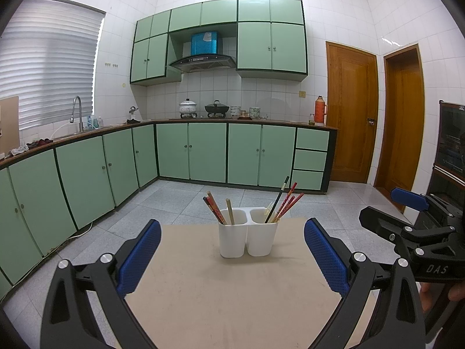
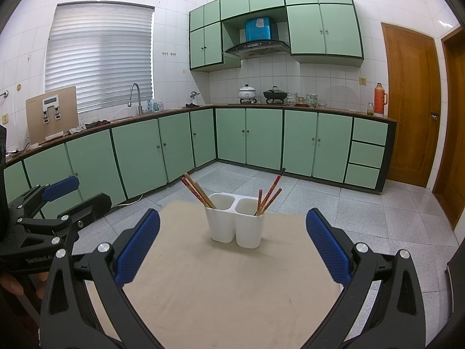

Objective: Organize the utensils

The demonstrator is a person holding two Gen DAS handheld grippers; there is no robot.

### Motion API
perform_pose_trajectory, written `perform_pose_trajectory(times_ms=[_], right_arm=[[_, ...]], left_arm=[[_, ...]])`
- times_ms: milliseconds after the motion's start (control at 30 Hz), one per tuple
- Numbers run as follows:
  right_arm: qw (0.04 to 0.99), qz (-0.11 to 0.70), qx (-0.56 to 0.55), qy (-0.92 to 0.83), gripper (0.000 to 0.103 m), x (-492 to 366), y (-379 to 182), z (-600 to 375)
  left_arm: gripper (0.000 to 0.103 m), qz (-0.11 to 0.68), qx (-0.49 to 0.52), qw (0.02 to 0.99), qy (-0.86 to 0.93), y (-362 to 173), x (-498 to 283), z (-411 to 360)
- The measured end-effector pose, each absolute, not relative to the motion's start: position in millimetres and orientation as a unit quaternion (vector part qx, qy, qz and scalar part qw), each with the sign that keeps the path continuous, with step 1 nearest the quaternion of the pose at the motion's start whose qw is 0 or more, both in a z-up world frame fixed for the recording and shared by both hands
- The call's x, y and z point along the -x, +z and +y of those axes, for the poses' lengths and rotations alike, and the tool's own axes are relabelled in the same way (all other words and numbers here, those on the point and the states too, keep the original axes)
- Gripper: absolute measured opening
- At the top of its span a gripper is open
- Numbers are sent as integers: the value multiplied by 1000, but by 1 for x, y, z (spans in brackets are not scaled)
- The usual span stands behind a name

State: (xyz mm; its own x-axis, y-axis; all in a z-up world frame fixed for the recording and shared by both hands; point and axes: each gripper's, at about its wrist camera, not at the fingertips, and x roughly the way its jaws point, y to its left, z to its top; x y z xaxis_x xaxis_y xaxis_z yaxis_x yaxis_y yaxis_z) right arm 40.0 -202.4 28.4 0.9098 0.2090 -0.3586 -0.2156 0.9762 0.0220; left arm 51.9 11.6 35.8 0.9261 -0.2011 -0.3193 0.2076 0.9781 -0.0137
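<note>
A white two-compartment utensil holder (image 1: 247,237) (image 2: 234,222) stands at the far end of a beige table (image 1: 226,290) (image 2: 226,285). Its left cup holds a few red and wooden chopsticks (image 1: 216,210) (image 2: 197,193). Its right cup holds red chopsticks and a black one (image 1: 283,203) (image 2: 268,196). My left gripper (image 1: 232,258) is open and empty, above the table short of the holder; it also shows at the left of the right wrist view (image 2: 78,193). My right gripper (image 2: 232,250) is open and empty, beside the left one; it shows at the right of the left wrist view (image 1: 386,206).
Tiled floor (image 1: 180,203) surrounds the table. Green kitchen cabinets (image 1: 203,151) with a counter, sink and pots run along the far walls. Wooden doors (image 1: 351,113) stand at the right. A dark cabinet (image 1: 450,145) is at the far right.
</note>
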Motion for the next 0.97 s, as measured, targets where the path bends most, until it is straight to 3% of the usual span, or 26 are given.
perform_pose_trajectory(times_ms=[967], right_arm=[[977,184,7,106,98,-40,26,-207]], left_arm=[[97,164,-9,981,-102,32,-53,8]])
